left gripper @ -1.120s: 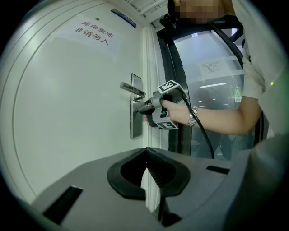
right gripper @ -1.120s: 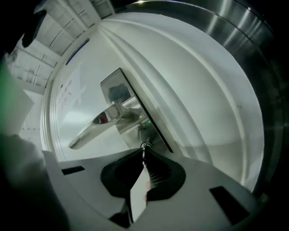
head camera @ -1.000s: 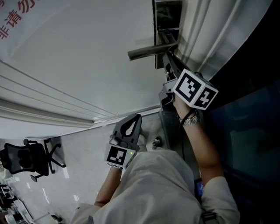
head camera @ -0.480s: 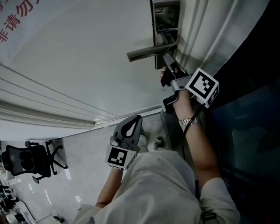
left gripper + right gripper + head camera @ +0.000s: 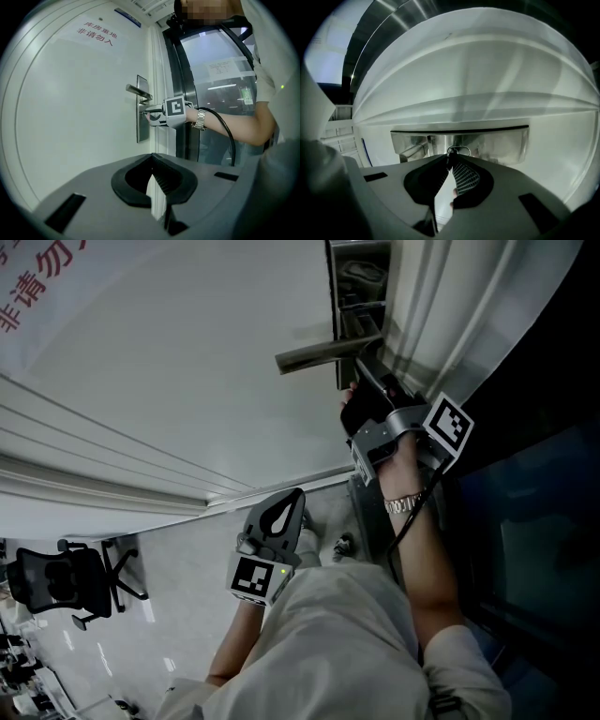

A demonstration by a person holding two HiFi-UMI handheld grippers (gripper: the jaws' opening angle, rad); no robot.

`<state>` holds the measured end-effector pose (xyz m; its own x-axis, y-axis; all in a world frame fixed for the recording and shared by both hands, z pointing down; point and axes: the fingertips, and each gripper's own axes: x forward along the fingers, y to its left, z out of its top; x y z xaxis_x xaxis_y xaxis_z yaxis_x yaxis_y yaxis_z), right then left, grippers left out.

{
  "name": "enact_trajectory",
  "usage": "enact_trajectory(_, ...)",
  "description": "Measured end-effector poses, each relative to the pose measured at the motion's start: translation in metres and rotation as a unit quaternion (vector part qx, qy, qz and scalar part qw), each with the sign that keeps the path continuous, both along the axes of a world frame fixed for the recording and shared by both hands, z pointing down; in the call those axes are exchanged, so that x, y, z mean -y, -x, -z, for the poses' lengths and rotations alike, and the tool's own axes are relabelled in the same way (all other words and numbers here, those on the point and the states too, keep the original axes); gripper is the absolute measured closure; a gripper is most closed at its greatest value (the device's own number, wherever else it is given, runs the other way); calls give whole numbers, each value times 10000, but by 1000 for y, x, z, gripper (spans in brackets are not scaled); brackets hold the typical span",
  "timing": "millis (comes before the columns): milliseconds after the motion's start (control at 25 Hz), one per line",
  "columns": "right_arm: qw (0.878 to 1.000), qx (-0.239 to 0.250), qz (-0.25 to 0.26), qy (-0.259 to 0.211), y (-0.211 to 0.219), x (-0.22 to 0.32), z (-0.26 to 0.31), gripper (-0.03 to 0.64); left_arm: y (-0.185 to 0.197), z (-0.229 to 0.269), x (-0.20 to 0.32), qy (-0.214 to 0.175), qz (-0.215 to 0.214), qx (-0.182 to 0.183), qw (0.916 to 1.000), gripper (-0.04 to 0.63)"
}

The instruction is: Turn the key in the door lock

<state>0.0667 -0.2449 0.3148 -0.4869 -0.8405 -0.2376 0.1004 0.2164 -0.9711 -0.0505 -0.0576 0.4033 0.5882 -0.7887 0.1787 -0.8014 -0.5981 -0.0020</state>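
White door [image 5: 187, 352]: metal lock plate [image 5: 142, 126] mounted near edge, lever handle [image 5: 314, 354] fixed on plate, notice [image 5: 96, 35] stuck higher up. Floor [image 5: 178, 615]: office chair [image 5: 66, 582] stood.

Shiny metal lock plate [image 5: 501, 143] on smooth door [image 5: 70, 131] (matt).

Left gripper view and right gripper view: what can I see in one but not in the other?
Only the left gripper view shows the sign with red writing on the door, the person's forearm with a watch, and the right gripper seen from the side, reaching the lock. Only the right gripper view shows, close up, the key pinched at that gripper's jaw tips. Both show the white door, the metal lock plate and the handle.
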Motion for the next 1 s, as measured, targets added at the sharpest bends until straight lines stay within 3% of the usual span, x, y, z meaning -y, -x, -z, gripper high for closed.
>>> enact_trajectory(120,9999,154,50,14,0,0,0,597,-1,2,1,-41,-7,9,10000,591)
enact_trajectory(200,10000,-56,16,-46,1,0,0,591,-1,1,0,-12,-6,21,10000,591)
enact_trajectory(240,9996,-276,-3,-112,1,0,0,584,-1,1,-1,4,-4,27,10000,591)
enact_trajectory(400,9906,-1201,160,-642,13,-7,2,449,0,0,-1,14,12,66,10000,591)
enact_trajectory(480,9715,-2137,169,-1017,19,-13,4,426,0,0,-1,0,15,67,10000,591)
enact_trajectory(560,9275,-3509,-2,-1288,21,-18,1,417,1,-1,-1,12,24,62,10000,591)
enact_trajectory(680,8275,-5355,-193,-1679,25,-25,-3,416,1,-2,-2,26,31,54,10000,591)
enact_trajectory(840,7029,-6860,-386,-1842,21,-27,-10,416,-1,-2,-2,16,2,67,10000,591)
enact_trajectory(1000,5726,-7896,-831,-2042,10,-27,-8,416,-2,-2,-2,27,-2,54,10000,591)
